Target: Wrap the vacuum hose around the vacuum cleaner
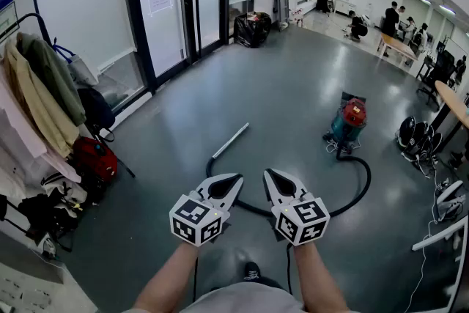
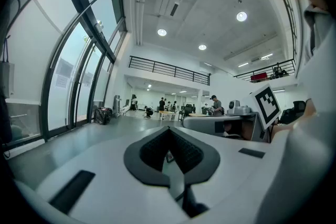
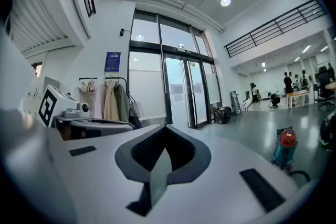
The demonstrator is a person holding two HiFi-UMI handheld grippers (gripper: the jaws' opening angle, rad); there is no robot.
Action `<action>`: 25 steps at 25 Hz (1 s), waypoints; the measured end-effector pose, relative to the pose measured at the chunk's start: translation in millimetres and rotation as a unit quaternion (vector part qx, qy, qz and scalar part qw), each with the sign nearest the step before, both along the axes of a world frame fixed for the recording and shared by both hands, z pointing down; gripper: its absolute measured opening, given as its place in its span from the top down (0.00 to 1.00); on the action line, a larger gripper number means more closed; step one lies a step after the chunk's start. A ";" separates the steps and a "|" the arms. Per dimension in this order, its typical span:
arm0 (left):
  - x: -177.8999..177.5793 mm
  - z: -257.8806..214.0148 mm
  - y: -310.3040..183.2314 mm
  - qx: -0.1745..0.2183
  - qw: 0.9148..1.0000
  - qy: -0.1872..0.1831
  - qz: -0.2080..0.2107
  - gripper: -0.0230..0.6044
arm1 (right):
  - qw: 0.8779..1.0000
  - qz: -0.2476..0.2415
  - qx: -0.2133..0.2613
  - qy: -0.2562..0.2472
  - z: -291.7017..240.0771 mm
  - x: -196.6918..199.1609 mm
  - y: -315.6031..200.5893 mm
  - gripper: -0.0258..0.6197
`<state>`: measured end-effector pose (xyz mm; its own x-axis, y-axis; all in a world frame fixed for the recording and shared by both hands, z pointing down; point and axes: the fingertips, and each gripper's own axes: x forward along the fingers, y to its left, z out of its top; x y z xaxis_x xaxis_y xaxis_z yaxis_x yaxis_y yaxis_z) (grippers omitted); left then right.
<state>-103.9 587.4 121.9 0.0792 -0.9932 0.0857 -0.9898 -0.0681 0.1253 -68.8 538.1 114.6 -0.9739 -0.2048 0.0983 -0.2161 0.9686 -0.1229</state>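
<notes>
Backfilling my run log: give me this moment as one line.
wrap: not begun | left gripper: shut, empty | right gripper: shut, empty | vacuum hose: loose on floor | vacuum cleaner: upright, ahead right

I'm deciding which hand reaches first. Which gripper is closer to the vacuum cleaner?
The right gripper: the red-topped teal vacuum cleaner stands ahead on its side of the head view, with the left gripper farther across from it.

Left gripper (image 1: 236,179) and right gripper (image 1: 269,177) hang side by side, jaws together; beyond them the black hose (image 1: 366,183) curves from the vacuum cleaner (image 1: 347,122).
</notes>
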 end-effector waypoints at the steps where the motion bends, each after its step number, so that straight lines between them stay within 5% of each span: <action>1: 1.3 -0.3 -1.7 0.000 1.000 0.000 -0.001 0.95 | 1.000 -0.001 -0.002 0.001 0.1 1.1 -1.5 0.96; 25: -7.5 6.7 -33.2 -0.026 0.999 -0.013 -0.017 0.95 | 1.000 -0.025 -0.006 0.003 6.5 -9.8 -35.9 0.96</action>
